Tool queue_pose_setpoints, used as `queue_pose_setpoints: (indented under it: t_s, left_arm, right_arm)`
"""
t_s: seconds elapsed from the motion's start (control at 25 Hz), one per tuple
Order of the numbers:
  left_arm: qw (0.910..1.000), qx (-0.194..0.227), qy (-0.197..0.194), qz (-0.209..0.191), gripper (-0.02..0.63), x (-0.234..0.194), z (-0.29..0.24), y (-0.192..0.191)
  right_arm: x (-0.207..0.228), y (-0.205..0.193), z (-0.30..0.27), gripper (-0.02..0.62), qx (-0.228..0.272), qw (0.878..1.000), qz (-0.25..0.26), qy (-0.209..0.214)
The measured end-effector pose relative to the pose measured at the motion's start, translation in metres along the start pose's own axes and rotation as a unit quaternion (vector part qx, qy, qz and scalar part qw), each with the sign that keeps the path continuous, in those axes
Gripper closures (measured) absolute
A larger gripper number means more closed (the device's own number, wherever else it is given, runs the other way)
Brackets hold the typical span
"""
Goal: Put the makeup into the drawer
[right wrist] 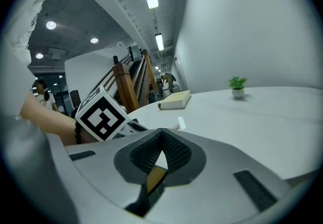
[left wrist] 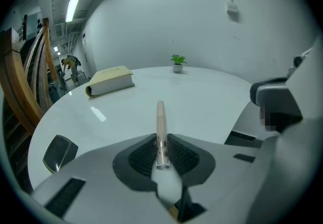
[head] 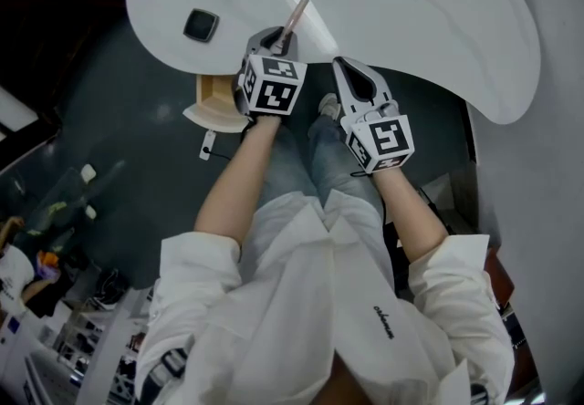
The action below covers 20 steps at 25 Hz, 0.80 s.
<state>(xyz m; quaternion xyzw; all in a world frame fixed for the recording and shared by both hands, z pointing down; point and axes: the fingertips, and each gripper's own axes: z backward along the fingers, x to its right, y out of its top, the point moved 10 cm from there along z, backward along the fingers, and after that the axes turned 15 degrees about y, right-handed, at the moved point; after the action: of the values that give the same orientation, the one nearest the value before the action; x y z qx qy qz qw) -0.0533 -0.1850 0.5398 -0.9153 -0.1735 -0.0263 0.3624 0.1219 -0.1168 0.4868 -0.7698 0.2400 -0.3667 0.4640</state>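
Half of the wooden drawer (head: 217, 102), centre left in the head view, is cut off for me by the table (head: 411, 20) edge and the left gripper (head: 281, 36). That gripper pinches the makeup (left wrist: 161, 122), a slim beige tube with a rounded tip and small dark marks, poking out over the white tabletop. The right gripper (right wrist: 161, 134) is pressed together on nothing.
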Motion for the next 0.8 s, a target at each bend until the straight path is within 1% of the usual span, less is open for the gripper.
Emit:
queue_pose_setpoints:
  t_s: [0.16,0.24,0.32,0.44,0.52,0.6,0.68,0.8]
  left_arm:
    - [0.9996,0.017,-0.023,0.005,0.525,-0.008,0.012,-0.003]
    - [0.9982,0.039,-0.046,-0.003,0.525,-0.018,0.026,-0.005]
    - [0.9942,0.067,-0.079,-0.029,0.525,-0.031,0.045,-0.009]
    - [0.9832,0.091,-0.134,-0.084,0.526,-0.055,0.074,-0.026]
    - [0.9733,0.090,-0.169,-0.127,0.526,-0.073,0.093,-0.043]
    - [0.9605,0.083,-0.197,-0.178,0.526,-0.087,0.109,-0.064]
    - [0.9448,0.069,-0.220,-0.232,0.526,-0.097,0.117,-0.089]
    - [0.9163,0.034,-0.244,-0.316,0.526,-0.106,0.106,-0.127]
  right_arm:
    - [-0.011,0.001,-0.002,0.578,0.002,1.000,0.000,0.003]
    - [-0.018,0.002,-0.005,0.578,0.006,1.000,0.001,0.012]
    - [-0.027,0.001,-0.009,0.578,0.007,1.000,0.002,0.024]
    - [-0.043,-0.007,-0.015,0.578,-0.005,0.999,0.008,0.046]
    - [-0.055,-0.015,-0.020,0.578,-0.020,0.998,0.013,0.063]
    - [-0.066,-0.028,-0.025,0.578,-0.038,0.996,0.015,0.078]
    - [-0.077,-0.044,-0.030,0.578,-0.060,0.994,0.016,0.091]
    - [-0.086,-0.065,-0.048,0.578,-0.097,0.989,0.026,0.104]
